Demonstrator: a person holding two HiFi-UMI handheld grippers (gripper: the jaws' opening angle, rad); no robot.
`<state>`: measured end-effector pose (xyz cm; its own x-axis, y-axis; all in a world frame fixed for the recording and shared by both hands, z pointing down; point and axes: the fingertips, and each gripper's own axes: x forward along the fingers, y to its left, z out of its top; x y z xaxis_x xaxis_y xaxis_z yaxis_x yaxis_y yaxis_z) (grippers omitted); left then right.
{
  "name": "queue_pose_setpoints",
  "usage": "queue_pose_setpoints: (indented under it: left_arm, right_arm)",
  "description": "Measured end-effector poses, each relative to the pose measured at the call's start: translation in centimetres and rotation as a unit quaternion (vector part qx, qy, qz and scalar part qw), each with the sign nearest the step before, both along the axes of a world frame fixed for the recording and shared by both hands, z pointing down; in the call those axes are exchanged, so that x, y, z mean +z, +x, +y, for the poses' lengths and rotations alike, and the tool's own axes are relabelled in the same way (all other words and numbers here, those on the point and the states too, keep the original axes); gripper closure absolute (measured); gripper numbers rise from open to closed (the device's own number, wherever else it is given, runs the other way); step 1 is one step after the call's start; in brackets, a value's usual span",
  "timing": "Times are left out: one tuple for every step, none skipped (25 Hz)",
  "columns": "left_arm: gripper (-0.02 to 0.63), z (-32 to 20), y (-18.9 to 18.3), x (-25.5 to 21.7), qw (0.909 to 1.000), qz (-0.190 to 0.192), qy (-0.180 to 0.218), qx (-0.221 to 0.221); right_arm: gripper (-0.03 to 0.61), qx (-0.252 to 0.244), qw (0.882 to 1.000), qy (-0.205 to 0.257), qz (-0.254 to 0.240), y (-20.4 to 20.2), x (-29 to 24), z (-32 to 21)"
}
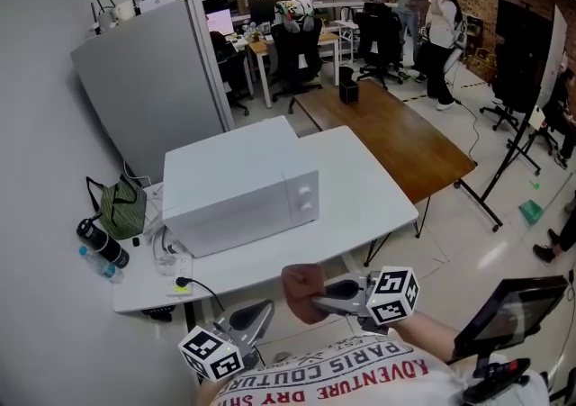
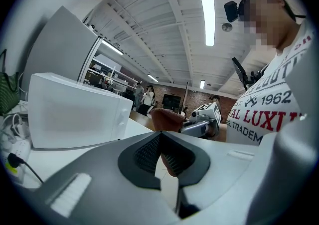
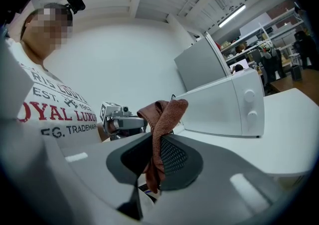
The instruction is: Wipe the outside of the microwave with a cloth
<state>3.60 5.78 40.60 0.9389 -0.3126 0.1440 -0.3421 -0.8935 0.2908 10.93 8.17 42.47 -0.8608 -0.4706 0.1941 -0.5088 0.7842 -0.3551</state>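
Brown cloth (image 1: 303,292) clamped in the right gripper (image 1: 328,298), jaws closed tight on it, one bunch standing above the pads and a tail hanging below. Held in the air off the near edge of the white table (image 1: 360,181), at 6 o'clock from the microwave (image 1: 238,193) in the head view, well apart from it.

Left gripper (image 1: 256,316) just beside the cloth at 7 o'clock, off the table too, jaws brought together at the tips with nothing between them.

Microwave white, standing on the table with door shut. Front turned toward the grippers, two round knobs one above the other at its right end.

Power strip (image 1: 175,269) with a black plug at 7 o'clock from the microwave. Green bag (image 1: 123,208) at 9 o'clock and dark bottle (image 1: 102,244) at 8 o'clock, both near the table's left edge. Wooden table (image 1: 396,134) at 1 o'clock, just beside the white one. Grey partition (image 1: 153,80) at 11 o'clock behind the microwave.
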Motion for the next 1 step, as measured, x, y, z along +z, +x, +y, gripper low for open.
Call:
queue_pose_setpoints:
  left_arm:
    - [0.614,-0.15,0.03,-0.04,1.0000,-0.001,0.000,-0.001]
  right_arm:
    - [0.543,0.000,1.000,0.001,0.001,0.07,-0.02,-0.13]
